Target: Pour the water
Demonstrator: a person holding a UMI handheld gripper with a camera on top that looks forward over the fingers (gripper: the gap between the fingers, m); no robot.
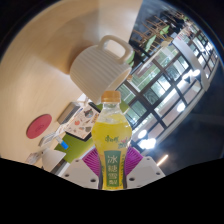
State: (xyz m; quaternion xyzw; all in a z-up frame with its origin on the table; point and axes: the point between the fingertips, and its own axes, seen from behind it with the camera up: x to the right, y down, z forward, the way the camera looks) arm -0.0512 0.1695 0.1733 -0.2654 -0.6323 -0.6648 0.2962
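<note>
Notably, the gripper point(113, 172) was clamped on the bottle point(113, 140), held upright between both fingers. Beyond it stood a white chair point(98, 64); a red disc point(39, 126) lay off to one side. Windows point(165, 85) bounded the far side.

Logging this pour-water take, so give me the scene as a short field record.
held item: clear plastic bottle of yellow drink with orange cap and green label, upright between the fingers
gripper: shut on the bottle, purple pads at both its sides
beyond bottle: white plastic chair, tipped in view
beside bottle: round pink disc on pale floor
other side: glass wall with dark frames
pour target: none visible
</note>
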